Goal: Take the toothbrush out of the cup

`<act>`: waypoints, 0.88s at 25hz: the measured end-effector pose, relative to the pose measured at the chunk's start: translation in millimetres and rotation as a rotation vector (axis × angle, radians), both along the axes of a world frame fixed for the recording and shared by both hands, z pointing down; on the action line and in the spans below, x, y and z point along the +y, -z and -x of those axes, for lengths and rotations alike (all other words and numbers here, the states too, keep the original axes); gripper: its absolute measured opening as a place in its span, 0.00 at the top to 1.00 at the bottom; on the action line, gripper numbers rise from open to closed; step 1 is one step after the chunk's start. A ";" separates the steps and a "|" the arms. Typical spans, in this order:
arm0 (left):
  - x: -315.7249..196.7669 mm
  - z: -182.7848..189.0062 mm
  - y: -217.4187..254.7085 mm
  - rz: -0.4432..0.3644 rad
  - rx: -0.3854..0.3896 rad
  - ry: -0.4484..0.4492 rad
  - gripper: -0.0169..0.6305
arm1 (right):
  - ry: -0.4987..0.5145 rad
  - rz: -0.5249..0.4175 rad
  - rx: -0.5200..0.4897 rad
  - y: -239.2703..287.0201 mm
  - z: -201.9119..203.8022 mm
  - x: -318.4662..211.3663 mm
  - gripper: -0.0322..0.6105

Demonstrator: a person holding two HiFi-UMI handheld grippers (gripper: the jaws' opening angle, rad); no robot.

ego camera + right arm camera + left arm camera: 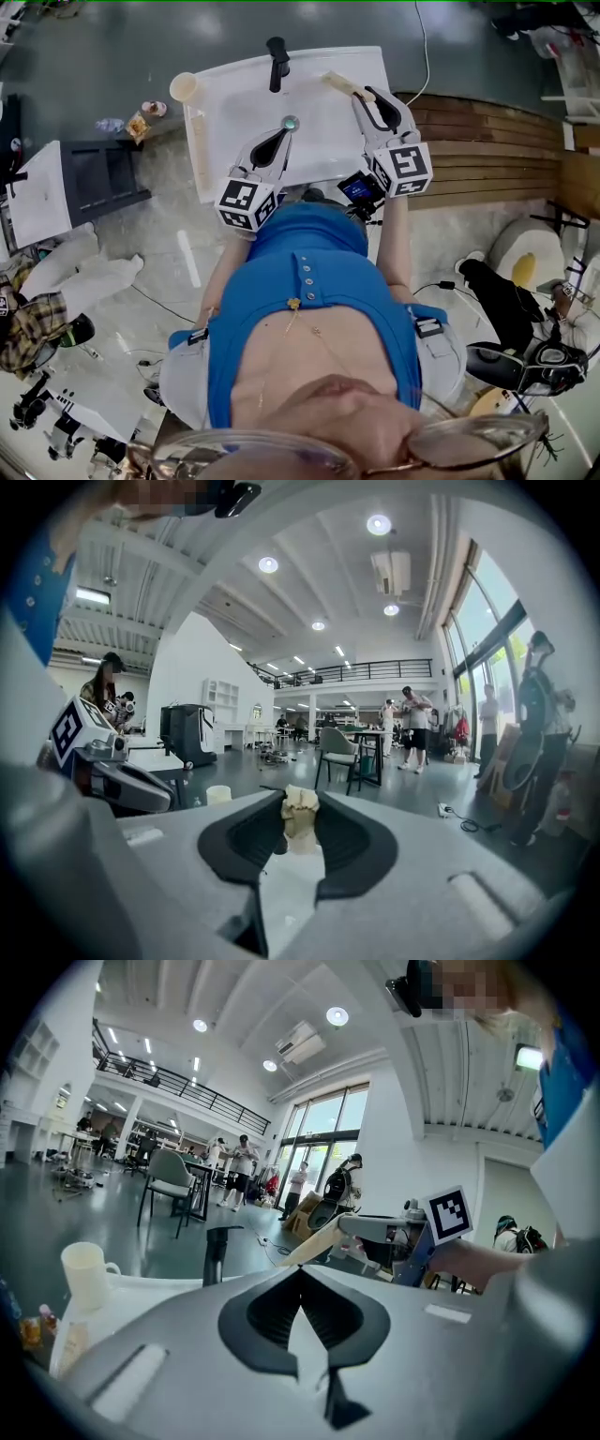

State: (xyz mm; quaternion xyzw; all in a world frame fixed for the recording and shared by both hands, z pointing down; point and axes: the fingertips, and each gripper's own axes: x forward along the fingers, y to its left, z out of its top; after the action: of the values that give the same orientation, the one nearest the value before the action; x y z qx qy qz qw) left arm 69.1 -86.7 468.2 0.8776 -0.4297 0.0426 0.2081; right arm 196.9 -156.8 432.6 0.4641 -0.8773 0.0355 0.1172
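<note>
The cream toothbrush is held level over the back right of the white sink, clear of the cup. My right gripper is shut on it, and its handle end shows clamped between the dark pads. The pale cup stands upright on the sink's back left corner, also in the left gripper view and small in the right gripper view. My left gripper hovers over the basin near the drain, jaws shut with nothing between them. From there the toothbrush sticks out of the right gripper.
A black faucet stands at the sink's back edge, and a drain sits mid-basin. Wooden slats lie to the right, a dark cabinet to the left. Small bottles sit on the floor. People and chairs stand far behind.
</note>
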 end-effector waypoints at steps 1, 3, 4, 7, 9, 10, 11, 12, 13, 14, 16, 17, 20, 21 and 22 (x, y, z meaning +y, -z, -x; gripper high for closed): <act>-1.1 -5.3 0.0 0.000 0.001 0.001 0.97 | -0.006 0.003 0.004 -2.0 -7.6 -1.5 0.80; -2.0 -15.7 -0.5 0.002 0.001 0.004 0.97 | -0.017 0.010 0.013 -6.4 -22.6 -3.4 0.80; -2.1 -20.6 -1.1 0.003 0.001 0.005 0.97 | -0.023 0.013 0.017 -8.8 -29.7 -4.0 0.80; -3.3 -32.7 -4.3 0.015 0.001 0.009 0.97 | -0.036 0.021 0.026 -16.7 -48.1 -7.4 0.80; -5.3 -38.5 -6.3 0.022 0.002 0.014 0.97 | -0.041 0.032 0.034 -23.3 -57.1 -11.2 0.80; -6.7 -40.7 -7.2 0.023 0.001 0.016 0.97 | -0.043 0.036 0.038 -26.7 -60.9 -13.4 0.80; -8.0 -42.6 -8.1 0.023 0.000 0.020 0.97 | -0.045 0.040 0.041 -30.0 -64.5 -15.8 0.80; -9.1 -44.2 -9.1 0.024 0.000 0.024 0.97 | -0.047 0.044 0.044 -33.2 -67.9 -17.9 0.80; -9.7 -45.6 -9.9 0.025 -0.001 0.028 0.97 | -0.051 0.047 0.048 -36.3 -71.5 -19.7 0.80; -10.1 -46.6 -10.5 0.026 -0.001 0.033 0.97 | -0.054 0.051 0.054 -39.3 -74.9 -21.2 0.80; -10.7 -47.3 -11.4 0.029 -0.004 0.043 0.97 | -0.063 0.058 0.064 -45.3 -80.9 -24.7 0.80; -11.0 -47.2 -12.0 0.029 -0.005 0.049 0.97 | -0.066 0.061 0.065 -48.6 -83.5 -26.8 0.80; -11.5 -46.1 -14.4 0.032 -0.007 0.068 0.97 | -0.081 0.071 0.077 -62.2 -91.7 -33.0 0.80; -11.5 -45.6 -14.7 0.033 -0.007 0.074 0.97 | -0.089 0.073 0.089 -67.6 -94.9 -34.8 0.80; -11.5 -44.9 -14.8 0.034 -0.006 0.080 0.97 | -0.099 0.075 0.101 -72.6 -98.1 -36.4 0.80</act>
State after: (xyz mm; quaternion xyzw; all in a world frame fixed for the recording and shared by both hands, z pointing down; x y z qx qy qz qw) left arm 114.0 -98.2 483.0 0.8559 -0.4645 0.0443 0.2230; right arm 295.0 -193.2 505.3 0.5034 -0.8443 0.0504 0.1767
